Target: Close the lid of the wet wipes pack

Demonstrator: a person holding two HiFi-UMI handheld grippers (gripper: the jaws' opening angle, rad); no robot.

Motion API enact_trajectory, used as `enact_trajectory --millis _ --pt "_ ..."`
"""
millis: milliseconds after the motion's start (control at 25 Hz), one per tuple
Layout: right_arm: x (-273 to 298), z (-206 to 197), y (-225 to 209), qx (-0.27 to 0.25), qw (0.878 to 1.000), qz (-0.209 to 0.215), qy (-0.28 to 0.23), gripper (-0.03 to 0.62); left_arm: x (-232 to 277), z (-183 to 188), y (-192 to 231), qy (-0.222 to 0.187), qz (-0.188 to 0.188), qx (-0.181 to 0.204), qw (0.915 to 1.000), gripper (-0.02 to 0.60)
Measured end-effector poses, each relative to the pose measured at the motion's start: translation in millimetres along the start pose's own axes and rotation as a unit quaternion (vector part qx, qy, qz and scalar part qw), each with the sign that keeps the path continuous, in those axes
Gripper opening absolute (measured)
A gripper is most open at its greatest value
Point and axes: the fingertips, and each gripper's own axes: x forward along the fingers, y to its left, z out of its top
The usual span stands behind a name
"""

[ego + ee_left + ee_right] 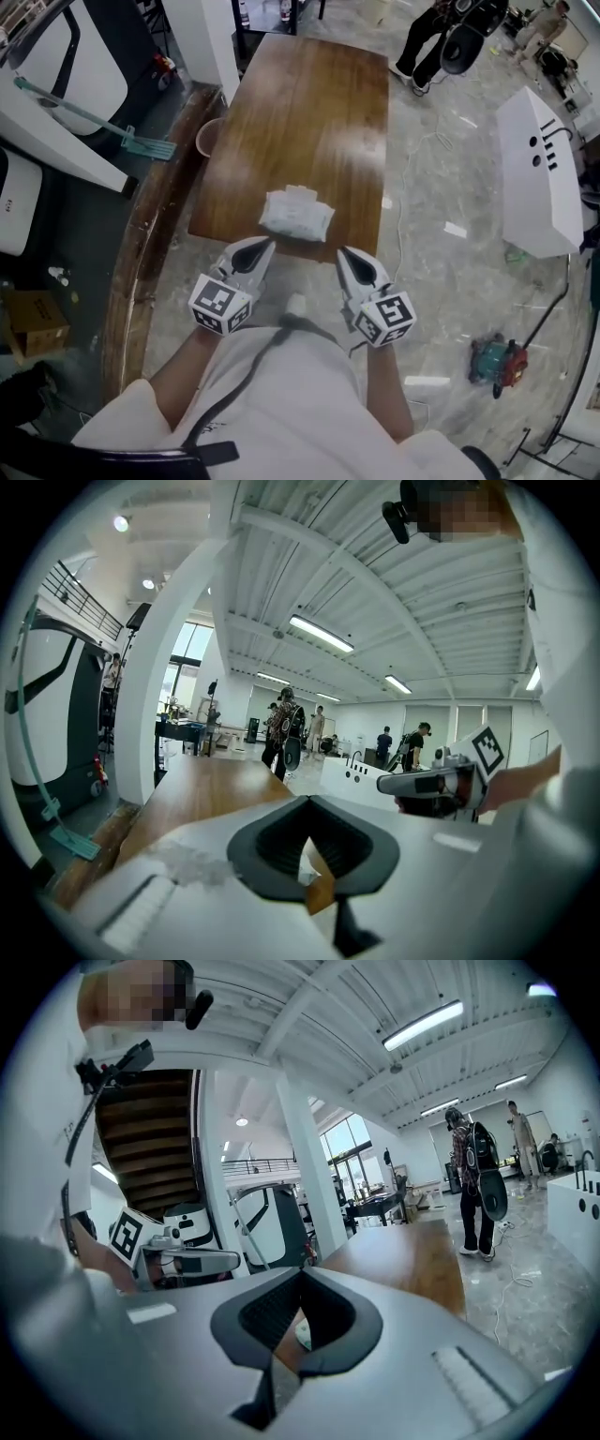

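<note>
Worktop: long brown polished wooden worktop (309, 112) on a pale marbled floor.
Pack: white soft wet wipes pack (296, 215) at the worktop's near edge, about midway along it.
Left fingers (251, 255): pressed together, empty, just short of the near edge, apart from the pack.
Right fingers (352, 265): pressed together, empty, beside the left pair.

White wipes pack (296, 215) on a glossy brown wood-grain table (309, 103). Left gripper (266, 247) and right gripper (343, 253) are pale grey with black inner pads and black-and-white square markers. Floor (441, 187) is grey and marbled, floor machine (495, 362) teal and red.
</note>
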Motion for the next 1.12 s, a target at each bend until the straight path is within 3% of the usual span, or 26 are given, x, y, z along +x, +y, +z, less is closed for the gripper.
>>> enact_trajectory --millis 240,600,840,1120 --pt "8.4 -3.4 -26.7 -0.003 1.0 0.022 0.009 0.009 16.4 -2.1 6.4 -0.003 0.03 -0.009 0.9995 0.003" --pt "28.5 -5.8 -25.8 -0.005 0.998 0.054 0.021 0.009 18.3 -2.5 21.0 0.0 0.055 -0.013 0.9984 0.002" --pt "37.7 2.4 -22.8 -0.005 0.999 0.045 0.016 0.009 22.6 0.0 29.6 0.004 0.043 -0.012 0.999 0.003" --pt "47.3 5.6 -15.0 0.011 1.0 0.004 0.006 0.009 25.3 8.3 45.7 0.013 0.001 -0.006 0.9999 0.003"
